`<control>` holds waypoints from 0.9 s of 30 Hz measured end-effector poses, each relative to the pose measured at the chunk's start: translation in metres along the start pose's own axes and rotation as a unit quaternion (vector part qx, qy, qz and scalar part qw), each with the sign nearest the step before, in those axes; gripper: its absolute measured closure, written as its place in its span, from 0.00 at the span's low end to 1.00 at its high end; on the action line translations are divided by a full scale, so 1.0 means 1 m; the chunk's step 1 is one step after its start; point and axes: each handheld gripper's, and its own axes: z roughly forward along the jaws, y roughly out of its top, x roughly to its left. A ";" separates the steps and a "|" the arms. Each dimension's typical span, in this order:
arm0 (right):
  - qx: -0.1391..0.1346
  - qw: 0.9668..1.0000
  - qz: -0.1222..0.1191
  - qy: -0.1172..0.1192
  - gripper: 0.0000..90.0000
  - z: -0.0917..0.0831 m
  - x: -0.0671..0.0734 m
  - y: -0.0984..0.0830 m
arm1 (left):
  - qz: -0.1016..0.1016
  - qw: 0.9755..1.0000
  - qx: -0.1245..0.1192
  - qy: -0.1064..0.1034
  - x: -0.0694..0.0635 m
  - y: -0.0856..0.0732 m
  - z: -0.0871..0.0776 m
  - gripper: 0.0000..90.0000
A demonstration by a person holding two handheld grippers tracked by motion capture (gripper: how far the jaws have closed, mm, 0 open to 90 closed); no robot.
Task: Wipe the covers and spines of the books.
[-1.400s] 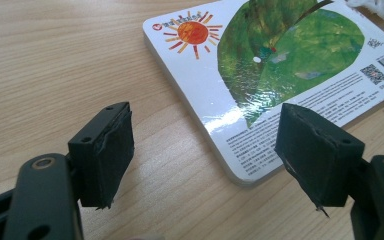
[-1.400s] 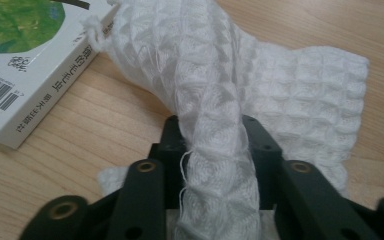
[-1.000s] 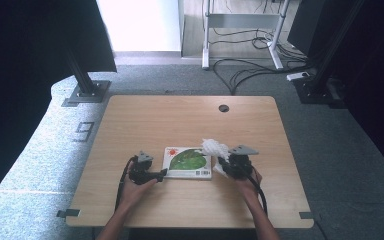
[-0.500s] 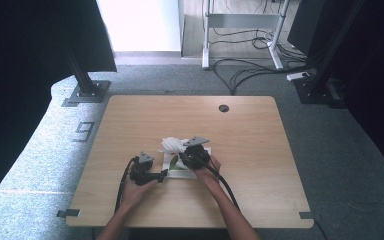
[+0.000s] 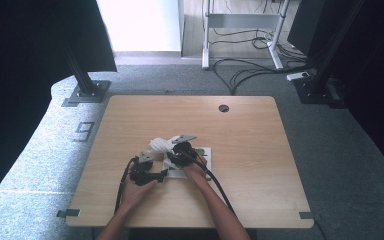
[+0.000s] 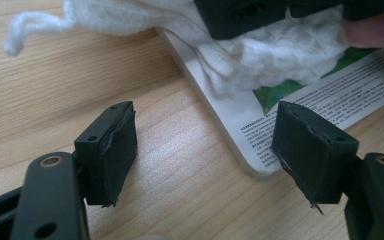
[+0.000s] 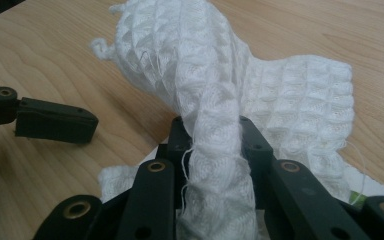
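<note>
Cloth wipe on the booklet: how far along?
Done: the right gripper is shut on the white cloth and has it on the booklet. In hand: the cloth covers the booklet's left part. The left gripper stands open at the booklet's near corner, gripping nothing. Left: the green cover right of the cloth looks unwiped.

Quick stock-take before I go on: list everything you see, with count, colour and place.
Cloth: one, white, waffle-textured, bunched over the booklet's near-left part, pinched in the right tool.
Booklet: one, white with a green picture and small print, flat on the table, near-centre, partly under the cloth.
Table: one, light wood, with a dark round hole near its far edge.
Floor: grey carpet, with cables and a metal stand beyond the table.
Left tool: one, black, jaws apart at the booklet's corner, nothing between them, just been closing a little.
Right tool: one, black, shut on the cloth.
Forearms: two, entering from the near edge.
</note>
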 end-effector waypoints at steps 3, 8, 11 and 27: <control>-0.003 1.000 0.000 -0.009 0.80 -0.001 -0.004 -0.001 | 0.001 1.000 -0.001 0.001 0.000 0.000 0.000 0.30; -0.005 0.999 0.019 -0.038 0.80 -0.013 -0.018 -0.006 | 0.001 1.000 -0.001 0.001 0.000 0.000 0.000 0.30; -0.012 0.998 0.034 -0.060 0.79 -0.025 -0.031 -0.013 | 0.002 1.000 0.001 0.000 0.000 0.000 0.000 0.30; -0.032 0.986 0.070 -0.149 0.81 -0.077 -0.080 -0.045 | 0.004 1.000 0.003 0.003 -0.001 0.001 -0.001 0.30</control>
